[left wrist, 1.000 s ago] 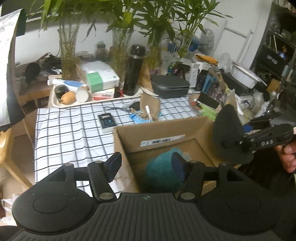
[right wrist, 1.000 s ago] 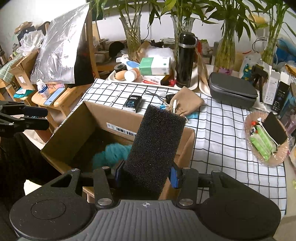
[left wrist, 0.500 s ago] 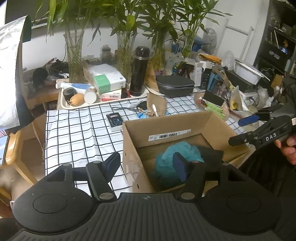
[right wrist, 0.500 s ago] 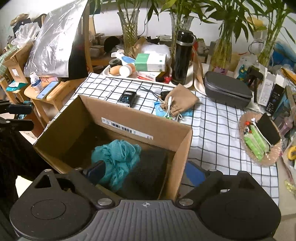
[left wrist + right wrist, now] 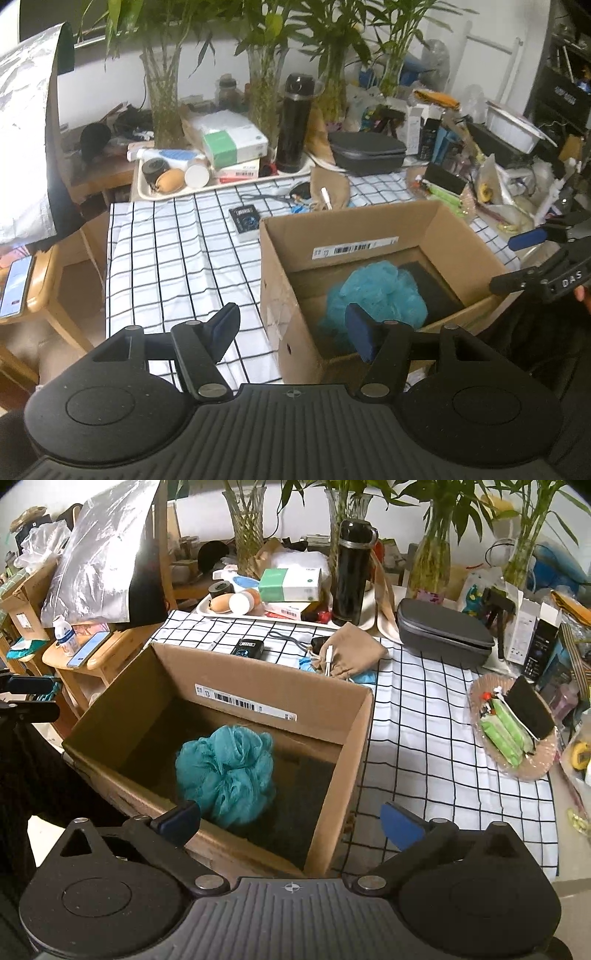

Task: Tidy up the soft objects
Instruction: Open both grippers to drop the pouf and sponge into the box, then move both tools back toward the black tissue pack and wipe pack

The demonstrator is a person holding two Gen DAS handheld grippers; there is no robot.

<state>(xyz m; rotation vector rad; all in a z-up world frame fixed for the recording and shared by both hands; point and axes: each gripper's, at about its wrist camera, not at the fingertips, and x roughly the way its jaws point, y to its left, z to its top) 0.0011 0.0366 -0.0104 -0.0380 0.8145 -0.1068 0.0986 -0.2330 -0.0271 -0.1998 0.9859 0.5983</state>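
My two views are evenly lit by soft daylight, brightest on the white wall behind the plants. The box floor sits in deep shadow. The foil bag glares. Fisheye bending curves my edges, dark corners vignette, and far clutter looks soft, slightly blurred.

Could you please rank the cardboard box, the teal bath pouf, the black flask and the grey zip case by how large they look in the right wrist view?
1. cardboard box
2. teal bath pouf
3. grey zip case and black flask: look alike in size, and both stand farther off, so unranked.
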